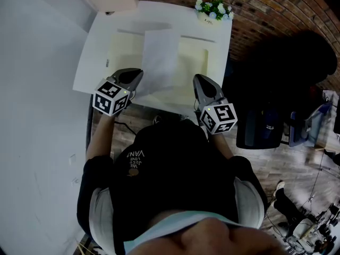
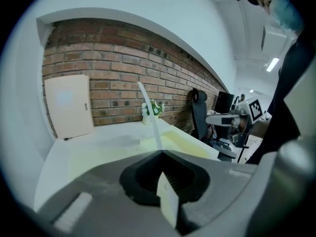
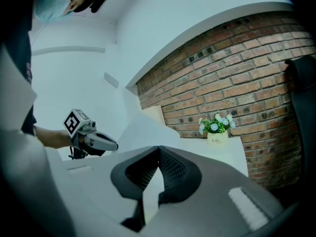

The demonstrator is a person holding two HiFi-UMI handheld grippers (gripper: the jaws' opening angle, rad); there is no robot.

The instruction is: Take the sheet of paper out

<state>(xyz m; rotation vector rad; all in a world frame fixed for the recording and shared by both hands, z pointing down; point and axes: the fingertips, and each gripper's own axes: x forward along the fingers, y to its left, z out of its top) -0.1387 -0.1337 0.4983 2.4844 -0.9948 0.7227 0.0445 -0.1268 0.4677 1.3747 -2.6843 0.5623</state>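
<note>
Above the folder [image 1: 197, 57], your left gripper [image 1: 135, 77] pinches the sheet [image 1: 159, 57] by its near edge; it runs lengthwise away from you. Your right gripper [image 1: 201, 84] seems clamped on the folder's edge.

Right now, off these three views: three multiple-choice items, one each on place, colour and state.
1. Where does the small white pot of flowers stand?
A. At the near edge of the white table
B. At the table's far right corner
C. On the floor

2. What colour is the flat folder lying on the table?
A. Pale yellow
B. Red
C. Black

3. What state is the left gripper in?
A. Open, empty
B. Shut on the white paper sheet
C. Shut on the pot

Key:
1. B, the pot sits by the brick wall.
2. A, the head view shows it pale yellow.
3. B, the sheet's edge runs out of the closed gripper.
</note>
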